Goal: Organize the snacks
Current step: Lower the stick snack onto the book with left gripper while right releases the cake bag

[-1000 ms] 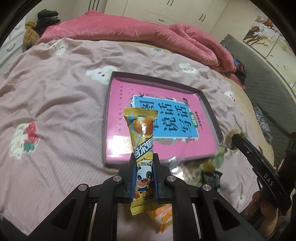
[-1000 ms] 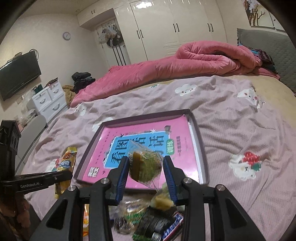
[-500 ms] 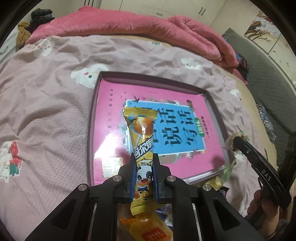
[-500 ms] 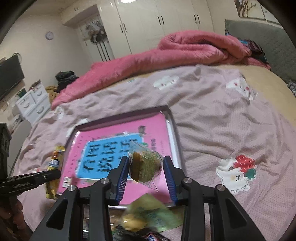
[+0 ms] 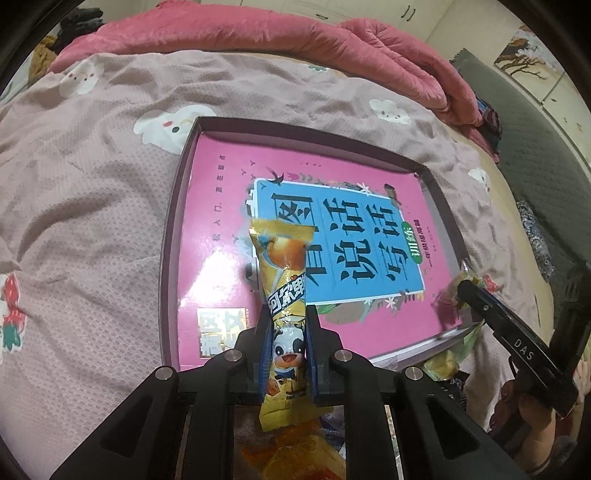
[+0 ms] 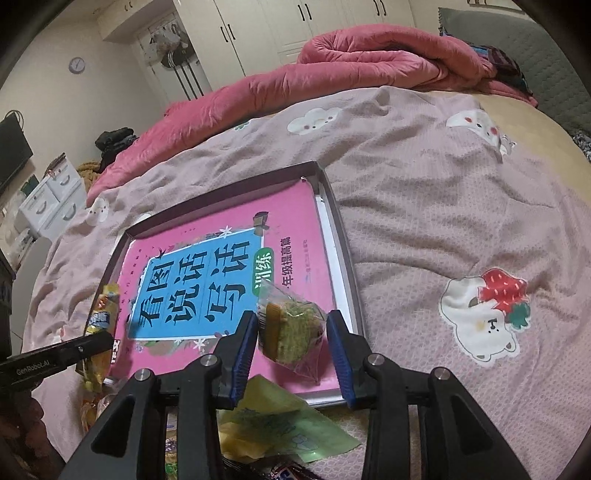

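Wrapper [image 5: 283, 291] long and yellow, cow print, clamped at its lower half in the left gripper [image 5: 289, 354]; long axis runs along the fingers, top end out over the tray [image 5: 168, 258] with the pink book [image 5: 221, 206]. Right gripper [image 6: 291, 343] pinches a clear-bagged green-brown cake [image 6: 290, 328], squat, corner down, above the tray's near right corner. Loose snacks [image 6: 280, 424] below it on the bedspread [image 6: 443, 203].

left wrist: looks along its fingers, close above tray's [image 5: 168, 258] near edge, facing the quilt [image 5: 295, 40] | right wrist: from tray's [image 6: 345, 254] near right corner, facing wardrobes [image 6: 295, 33] | shared: tray, book [image 5: 332, 251] [image 6: 207, 280], bedsheet [image 5: 85, 192] [image 6: 443, 206]
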